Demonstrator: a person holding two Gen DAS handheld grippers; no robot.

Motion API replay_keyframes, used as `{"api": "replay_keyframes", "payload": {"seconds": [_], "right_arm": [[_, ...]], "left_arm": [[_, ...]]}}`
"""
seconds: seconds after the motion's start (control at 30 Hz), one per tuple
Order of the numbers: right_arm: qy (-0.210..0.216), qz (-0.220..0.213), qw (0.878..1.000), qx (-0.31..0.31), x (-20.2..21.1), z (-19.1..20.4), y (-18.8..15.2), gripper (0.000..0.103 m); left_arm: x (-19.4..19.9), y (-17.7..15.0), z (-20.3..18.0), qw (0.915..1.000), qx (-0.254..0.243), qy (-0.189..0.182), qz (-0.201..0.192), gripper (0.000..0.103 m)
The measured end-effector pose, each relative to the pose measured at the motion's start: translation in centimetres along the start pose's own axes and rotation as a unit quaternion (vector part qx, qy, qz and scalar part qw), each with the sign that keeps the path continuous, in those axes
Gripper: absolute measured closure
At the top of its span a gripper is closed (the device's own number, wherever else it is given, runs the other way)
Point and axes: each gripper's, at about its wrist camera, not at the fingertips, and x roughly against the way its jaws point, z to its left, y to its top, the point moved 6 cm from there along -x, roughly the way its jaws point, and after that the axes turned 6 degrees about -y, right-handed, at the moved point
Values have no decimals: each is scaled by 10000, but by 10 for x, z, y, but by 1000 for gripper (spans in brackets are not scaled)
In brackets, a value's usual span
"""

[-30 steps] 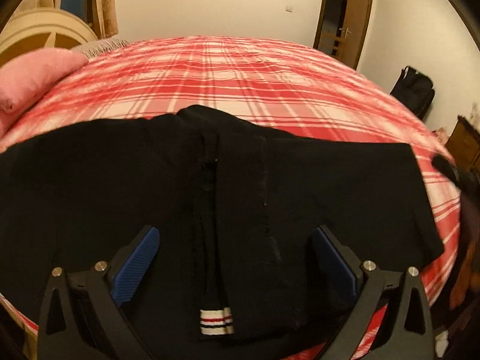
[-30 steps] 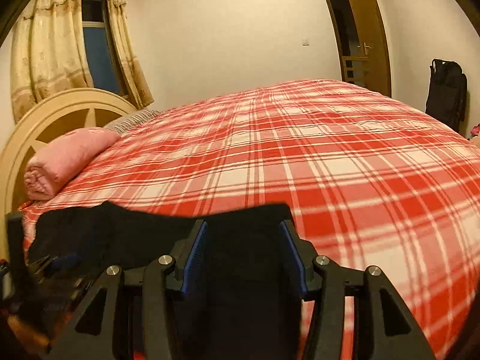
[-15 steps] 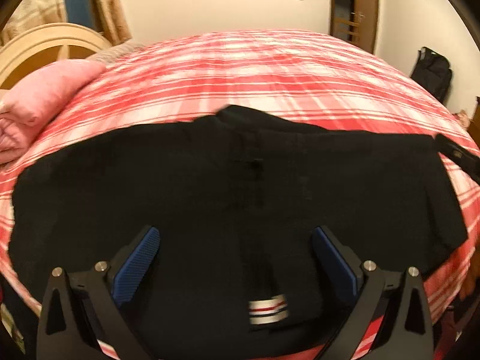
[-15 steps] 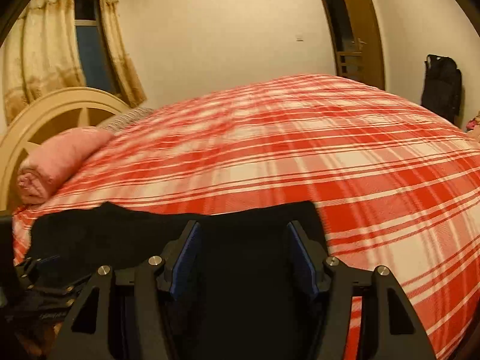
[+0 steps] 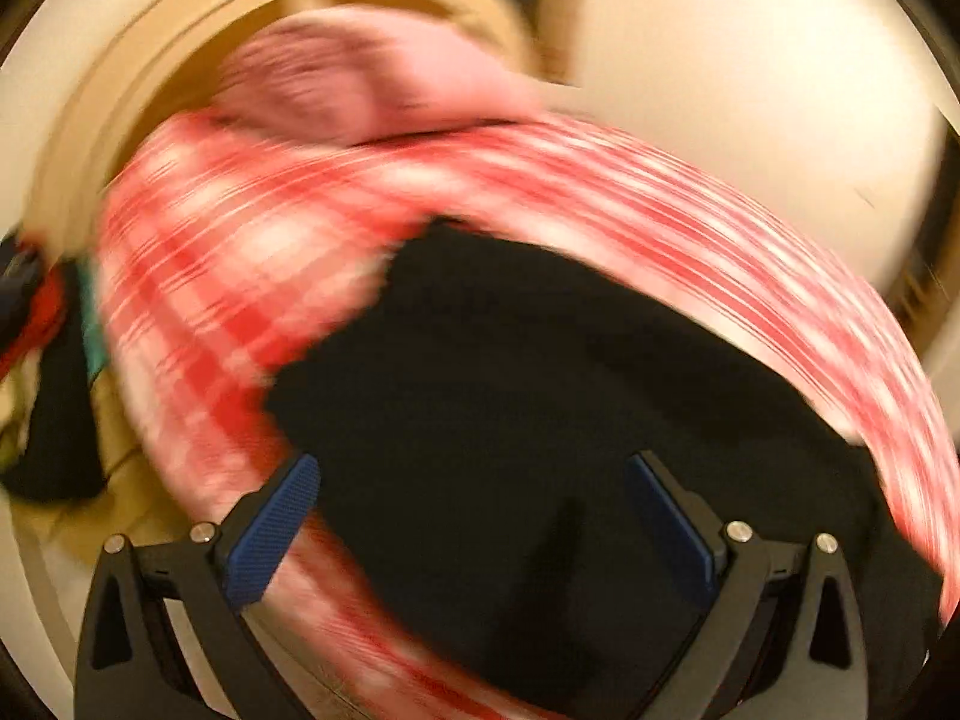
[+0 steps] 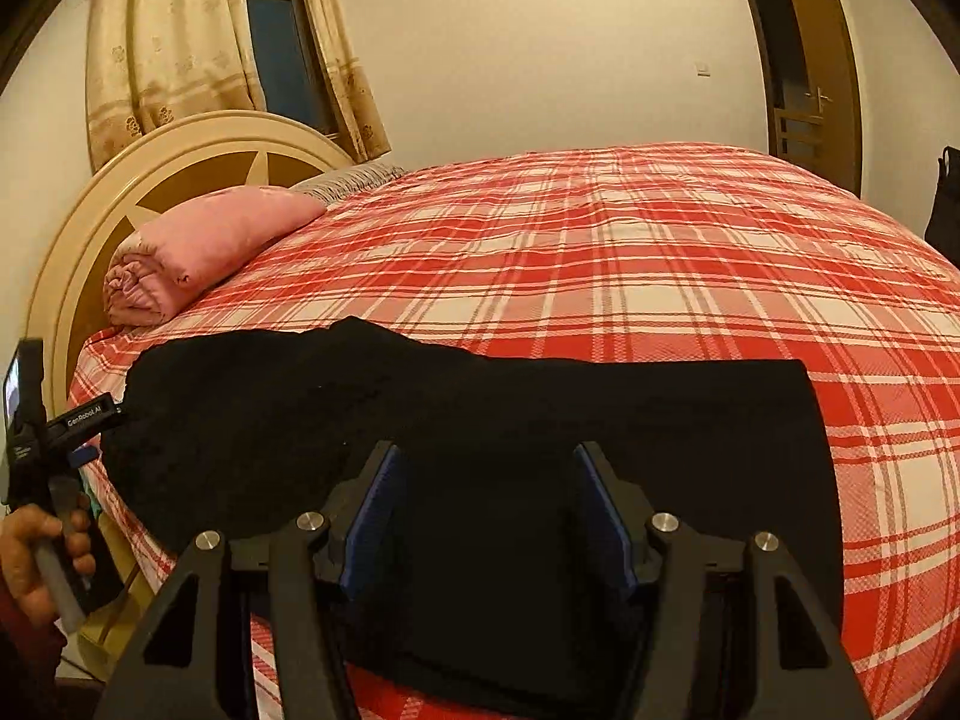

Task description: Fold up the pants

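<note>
Positioning: you have both claws over the black pants (image 6: 480, 420), which lie flat along the near edge of the bed (image 6: 660, 252).
Left claw (image 5: 474, 516): wide, empty; view blurred.
Right claw (image 6: 489, 510): moderately spread, empty.
Next: judged, take one end and fold across.

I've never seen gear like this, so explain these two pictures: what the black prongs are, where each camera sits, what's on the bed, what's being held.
No robot here: a person holds a two-finger gripper in each hand, each carrying a fisheye camera looking along its fingers. The blurred picture is from the left gripper, the sharp one from the right gripper. Black pants lie spread on the red plaid bedspread, with a pink pillow by the headboard. Both grippers are open and hold nothing. The person's hand shows at the left.
</note>
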Motion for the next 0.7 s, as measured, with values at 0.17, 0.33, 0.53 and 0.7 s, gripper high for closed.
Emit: {"api": "replay_keyframes", "payload": {"seconds": [0.17,0.33,0.53,0.7], "right_arm": [[6,127,9999,-104,-4,-1,-2,42],[6,209,9998,-75,-6,2,-5,42],[41,221,9996,-178,-6,0,-3,42],[56,177,9996,-226,-3,-3,-1,42]], "left_arm": [[-21,-3,59,9862,1630,-296,42,0],[-38,-3,57,9806,1905,-456,47,0],[-41,4,24,9888,1320,-681,-122,8],[-43,6,18,9910,1203,-524,-266,33]]}}
